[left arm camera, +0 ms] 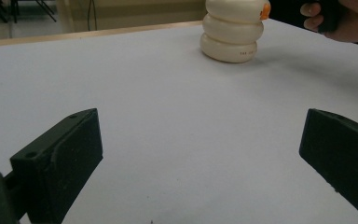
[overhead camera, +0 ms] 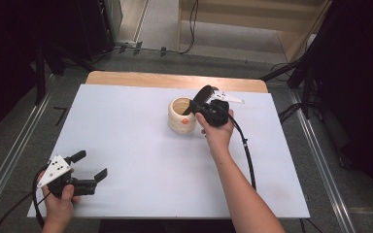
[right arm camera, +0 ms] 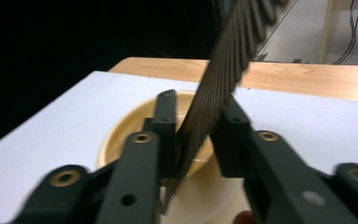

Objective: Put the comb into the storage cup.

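In the right gripper view the dark ribbed strip (right arm camera: 214, 88) runs off the top edge, blurred, and its lower end is hidden between the jaws; the cream holder (right arm camera: 121, 135) is largely covered by them; in the left gripper view the holder's top is cut off, and the person's hand (left arm camera: 340, 21) too

A white sheet (overhead camera: 141, 145) covers most of a light wooden tabletop (overhead camera: 175, 80), whose far edge stays bare. Grey carpet (overhead camera: 43, 121) surrounds the table, with metal rails (overhead camera: 14, 155) running along both sides. Black stands (overhead camera: 43, 58) loom in the dark corners. Beyond the table, cables (overhead camera: 193, 24) trail over a paler floor beside light wooden furniture (overhead camera: 252, 19).
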`<state>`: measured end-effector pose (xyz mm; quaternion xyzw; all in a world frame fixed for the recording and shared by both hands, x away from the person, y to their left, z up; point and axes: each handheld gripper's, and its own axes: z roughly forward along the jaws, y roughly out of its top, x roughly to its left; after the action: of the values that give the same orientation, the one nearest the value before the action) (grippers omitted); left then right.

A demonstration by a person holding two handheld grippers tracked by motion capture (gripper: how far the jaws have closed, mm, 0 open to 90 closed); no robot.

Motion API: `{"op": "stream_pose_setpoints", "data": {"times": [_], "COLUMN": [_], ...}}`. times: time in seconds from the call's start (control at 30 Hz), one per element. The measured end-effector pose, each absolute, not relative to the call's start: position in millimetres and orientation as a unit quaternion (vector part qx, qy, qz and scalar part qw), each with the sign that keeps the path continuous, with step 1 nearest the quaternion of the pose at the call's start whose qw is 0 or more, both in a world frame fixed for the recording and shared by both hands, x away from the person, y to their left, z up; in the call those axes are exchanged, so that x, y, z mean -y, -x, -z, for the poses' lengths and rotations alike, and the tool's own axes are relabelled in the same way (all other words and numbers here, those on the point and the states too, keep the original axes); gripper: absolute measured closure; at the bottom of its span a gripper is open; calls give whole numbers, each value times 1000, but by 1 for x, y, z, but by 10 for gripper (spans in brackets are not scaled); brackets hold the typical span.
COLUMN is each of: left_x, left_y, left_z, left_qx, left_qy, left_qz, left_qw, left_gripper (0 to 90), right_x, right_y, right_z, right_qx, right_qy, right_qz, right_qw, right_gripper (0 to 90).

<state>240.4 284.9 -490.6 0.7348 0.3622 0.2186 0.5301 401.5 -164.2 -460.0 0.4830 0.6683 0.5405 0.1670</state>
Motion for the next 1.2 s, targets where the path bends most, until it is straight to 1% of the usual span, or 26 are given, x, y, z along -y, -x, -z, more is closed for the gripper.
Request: {"op": "stream_pose_setpoints", "data": {"times": [0.03, 0.1, 0.13, 0.23, 0.43, 0.5, 0.77, 0.87, 0.9, 0.93, 1.2], "left_x": [-285, -285, -285, -285, -284, -284, -284, -284, -284, -284, -284], "left_y": [-240, -240, -241, -240, -240, -240, -240, -240, -240, -240, -240], "left_z": [490, 491, 491, 490, 491, 490, 491, 491, 491, 491, 491], "left_qx": [-362, -362, -362, -363, -361, -360, -359, -359, -359, -359, -358], "left_qy": [-735, -735, -735, -735, -735, -735, -735, -735, -735, -735, -735], "left_qz": [-219, -219, -219, -220, -221, -221, -221, -221, -221, -222, -221], "left_qw": [529, 529, 529, 529, 529, 530, 532, 532, 531, 531, 532], "left_gripper": [0, 0, 0, 0, 0, 0, 0, 0, 0, 0, 0], "right_x": [164, 163, 163, 165, 169, 170, 172, 174, 174, 174, 178], "right_y": [-401, -400, -399, -397, -391, -389, -374, -368, -366, -365, -352], "right_z": [460, 458, 458, 456, 451, 449, 440, 438, 438, 437, 433], "right_qx": [-672, -680, -681, -687, -688, -689, -702, -703, -704, -705, -705], "right_qy": [-481, -475, -477, -476, -491, -494, -465, -454, -451, -448, -432], "right_qz": [-537, -527, -524, -516, -502, -498, -501, -509, -510, -511, -520], "right_qw": [169, 185, 186, 186, 182, 182, 200, 202, 204, 205, 213], "right_gripper": [609, 494, 465, 403, 315, 251, 94, 85, 61, 1, 0]}}
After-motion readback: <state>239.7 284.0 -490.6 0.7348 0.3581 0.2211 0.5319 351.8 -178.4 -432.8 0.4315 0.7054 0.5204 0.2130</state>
